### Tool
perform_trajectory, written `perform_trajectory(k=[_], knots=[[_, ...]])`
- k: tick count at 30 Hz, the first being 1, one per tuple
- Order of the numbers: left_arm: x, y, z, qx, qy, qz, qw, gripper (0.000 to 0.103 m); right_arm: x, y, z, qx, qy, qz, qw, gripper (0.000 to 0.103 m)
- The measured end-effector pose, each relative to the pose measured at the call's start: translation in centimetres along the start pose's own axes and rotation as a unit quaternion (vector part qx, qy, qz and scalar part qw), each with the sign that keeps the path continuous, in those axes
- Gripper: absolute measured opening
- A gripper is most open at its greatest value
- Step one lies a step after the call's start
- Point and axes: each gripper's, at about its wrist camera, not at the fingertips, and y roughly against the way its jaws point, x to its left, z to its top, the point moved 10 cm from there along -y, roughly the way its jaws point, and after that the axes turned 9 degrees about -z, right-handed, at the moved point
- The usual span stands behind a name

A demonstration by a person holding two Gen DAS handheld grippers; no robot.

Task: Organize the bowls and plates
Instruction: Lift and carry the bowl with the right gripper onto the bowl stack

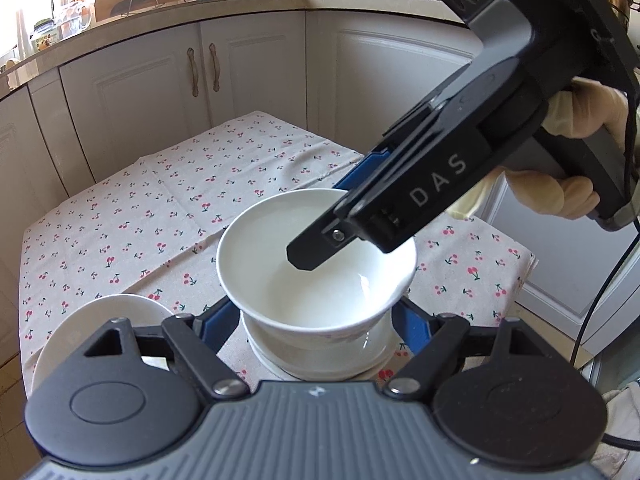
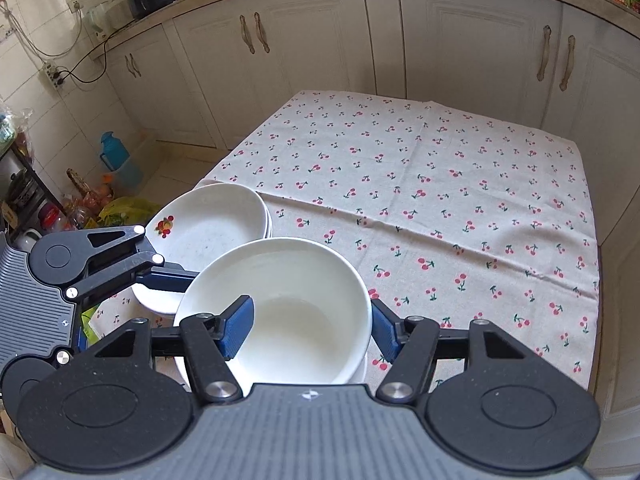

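Observation:
A white bowl [image 1: 276,240] [image 2: 304,280] sits nested in a second white bowl [image 1: 320,360] on the cherry-print tablecloth [image 2: 440,200]. My left gripper [image 1: 316,320] hugs the stack from both sides, its blue pads [image 1: 220,320] pressed where the lower bowl's rim meets the upper bowl. My right gripper [image 2: 312,332] straddles the upper bowl's wall. Its inner finger [image 1: 316,248] hangs in the middle of the bowl, clear of the wall. The other finger [image 2: 386,336] is just outside the rim. A stack of white plates [image 2: 208,232] [image 1: 80,328] with a fruit print lies beside the bowls.
A gloved hand [image 1: 576,116] holds the right gripper, and a black cable [image 1: 600,292] trails from it. White cabinets [image 2: 460,40] surround the table on the far sides. A blue jug [image 2: 114,152] and bags stand on the floor past the table's left edge.

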Motion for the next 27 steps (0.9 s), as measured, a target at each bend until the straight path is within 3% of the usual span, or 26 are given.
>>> perform_trajectory(k=[27], knots=[[-0.4, -0.9, -1.0, 0.014, -0.006, -0.009, 0.9998, 0.083, -0.5, -1.3, -1.5, 0.017, -0.013, 0.003, 1.0, 0.068]])
